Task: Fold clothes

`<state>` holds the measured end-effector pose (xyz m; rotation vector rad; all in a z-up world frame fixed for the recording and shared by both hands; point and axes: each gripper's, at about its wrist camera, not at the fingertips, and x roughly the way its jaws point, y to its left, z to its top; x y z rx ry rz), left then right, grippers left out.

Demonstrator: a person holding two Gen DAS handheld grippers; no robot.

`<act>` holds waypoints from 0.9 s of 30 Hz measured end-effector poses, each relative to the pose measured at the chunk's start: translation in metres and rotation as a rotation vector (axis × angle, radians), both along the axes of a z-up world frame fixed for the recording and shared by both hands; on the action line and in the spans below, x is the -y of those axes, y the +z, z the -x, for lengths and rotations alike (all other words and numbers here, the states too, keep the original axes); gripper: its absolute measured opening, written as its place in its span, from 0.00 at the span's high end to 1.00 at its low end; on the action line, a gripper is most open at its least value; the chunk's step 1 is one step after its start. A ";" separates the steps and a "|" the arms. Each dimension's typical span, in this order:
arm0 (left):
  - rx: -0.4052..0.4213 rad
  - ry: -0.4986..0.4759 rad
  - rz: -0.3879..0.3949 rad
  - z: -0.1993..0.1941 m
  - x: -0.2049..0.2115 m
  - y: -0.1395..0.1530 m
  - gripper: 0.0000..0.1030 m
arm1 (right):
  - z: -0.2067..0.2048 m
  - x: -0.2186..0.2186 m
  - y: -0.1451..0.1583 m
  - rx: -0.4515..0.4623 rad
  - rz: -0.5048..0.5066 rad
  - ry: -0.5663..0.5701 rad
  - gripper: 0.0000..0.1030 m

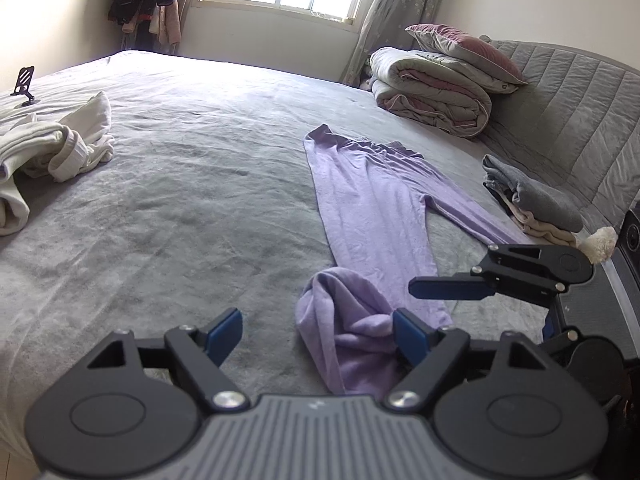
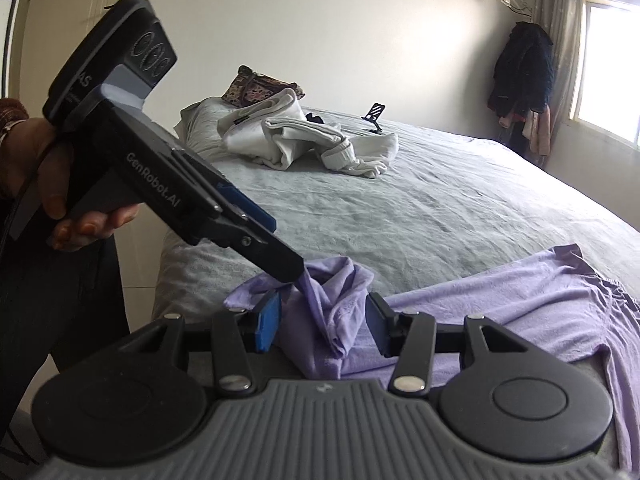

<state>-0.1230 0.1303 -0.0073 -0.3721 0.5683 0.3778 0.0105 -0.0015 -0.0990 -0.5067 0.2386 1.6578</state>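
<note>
Both tools share one build: the left gripper (image 1: 318, 334) and right gripper (image 2: 322, 322) have black linkage arms, silver pivot screws, blue finger pads (image 2: 267, 326) and a ribbed grey body behind the fingers. White "GenRobot.AI" lettering marks the left housing; the bare-skinned hand (image 2: 38, 178) has a patterned cuff.

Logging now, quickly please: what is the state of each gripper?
Left gripper: open, purple garment touches one finger.
Right gripper: open, the garment bunched between its fingers, not clamped.

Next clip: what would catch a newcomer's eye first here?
The lilac garment stretched along the grey bed, its near end bunched up between the open fingers of both the left gripper and the right gripper. Then the heap of white clothes toward the bed's far side, and the folded quilt under a pillow.
</note>
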 end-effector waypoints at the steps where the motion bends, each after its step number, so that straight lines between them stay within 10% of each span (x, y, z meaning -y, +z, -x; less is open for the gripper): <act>1: -0.001 -0.001 -0.002 0.000 0.000 0.000 0.28 | -0.003 -0.002 -0.001 -0.013 0.006 -0.013 0.53; 27: -0.116 -0.267 -0.297 -0.046 0.025 0.003 0.13 | -0.041 -0.001 0.004 -0.130 -0.004 -0.157 0.51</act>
